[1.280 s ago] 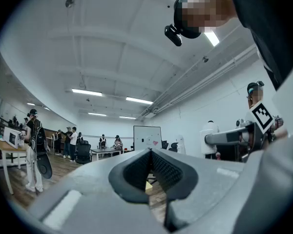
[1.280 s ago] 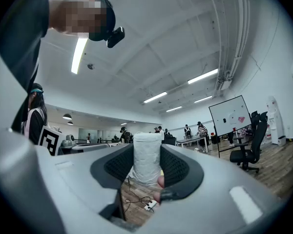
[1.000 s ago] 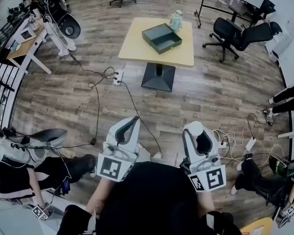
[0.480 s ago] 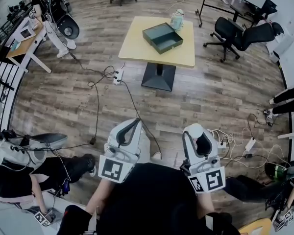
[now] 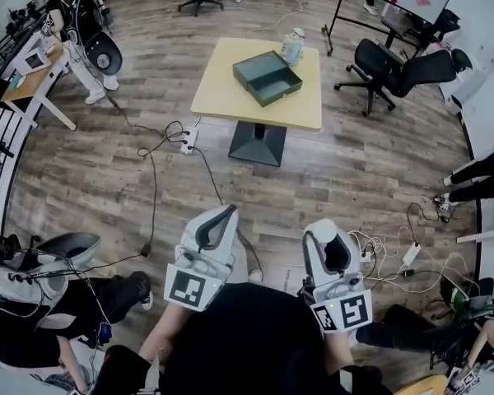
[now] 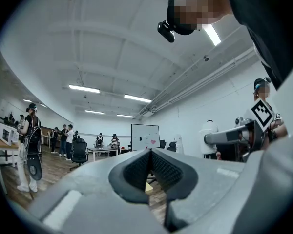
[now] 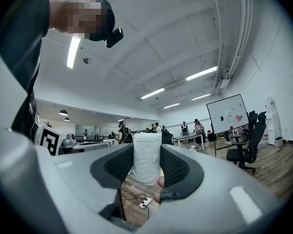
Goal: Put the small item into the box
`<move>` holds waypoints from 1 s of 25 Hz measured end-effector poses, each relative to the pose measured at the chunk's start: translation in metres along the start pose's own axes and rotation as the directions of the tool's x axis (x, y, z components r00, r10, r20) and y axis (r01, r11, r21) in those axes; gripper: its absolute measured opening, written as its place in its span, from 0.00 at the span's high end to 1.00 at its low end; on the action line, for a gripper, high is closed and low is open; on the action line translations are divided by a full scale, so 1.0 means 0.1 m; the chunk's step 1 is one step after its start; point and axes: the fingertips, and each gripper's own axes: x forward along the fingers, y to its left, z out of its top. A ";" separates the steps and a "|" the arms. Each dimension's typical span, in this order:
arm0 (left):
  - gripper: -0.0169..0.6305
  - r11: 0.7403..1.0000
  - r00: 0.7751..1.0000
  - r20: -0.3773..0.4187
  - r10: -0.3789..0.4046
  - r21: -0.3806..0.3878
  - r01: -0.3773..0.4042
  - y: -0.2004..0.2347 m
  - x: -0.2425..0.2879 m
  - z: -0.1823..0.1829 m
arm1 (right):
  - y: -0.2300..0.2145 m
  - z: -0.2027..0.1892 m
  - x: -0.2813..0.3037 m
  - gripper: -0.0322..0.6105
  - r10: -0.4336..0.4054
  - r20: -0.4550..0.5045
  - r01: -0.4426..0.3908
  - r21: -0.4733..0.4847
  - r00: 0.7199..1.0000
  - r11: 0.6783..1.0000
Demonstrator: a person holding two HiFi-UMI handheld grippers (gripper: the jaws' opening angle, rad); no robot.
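Holding: right gripper (image 7: 146,165) has its jaws clamped on a white wrapped item (image 7: 146,155). The item stands upright between them and pokes out over the top.
Left gripper (image 6: 149,168): jaws basically closed, tips meeting, nothing in there.
Grippers in head view: both low in the frame, tucked close to the person's body and hanging over the wood floor (image 5: 370,171). The left one is lower middle, the right one just to its right.
Box (image 5: 267,76): dark green, open, sitting on the table in the upper middle of the head view, toward the far right part of the top.
Table (image 5: 222,97): light wood top on a dark pedestal, upper middle of the frame.
Item vs box: well apart, with the item down at the lower right of the head view and the box way up at the top, floor in between.
Pale thing (image 5: 293,46): small, just beside the box at the table's far edge. Too tiny to tell what it is.
Cables (image 5: 160,142): strung over the floor left of the table.
Chairs (image 5: 395,60): black office ones, upper right.
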 end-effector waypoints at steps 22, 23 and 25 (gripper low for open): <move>0.97 0.997 0.997 -0.026 -0.077 -0.027 0.076 1.03 1.27 -0.19 | -0.60 -0.13 1.41 0.68 -0.081 -0.061 0.083 0.035 0.995 0.996; 0.97 0.996 0.996 -0.026 -0.081 -0.030 0.081 1.08 1.32 -0.19 | -0.62 -0.13 1.47 0.68 -0.091 -0.063 0.093 0.031 0.994 0.995; 0.97 0.996 0.996 -0.025 -0.090 -0.029 0.090 1.20 1.40 -0.20 | -0.64 -0.14 1.60 0.68 -0.107 -0.062 0.110 0.033 0.992 0.993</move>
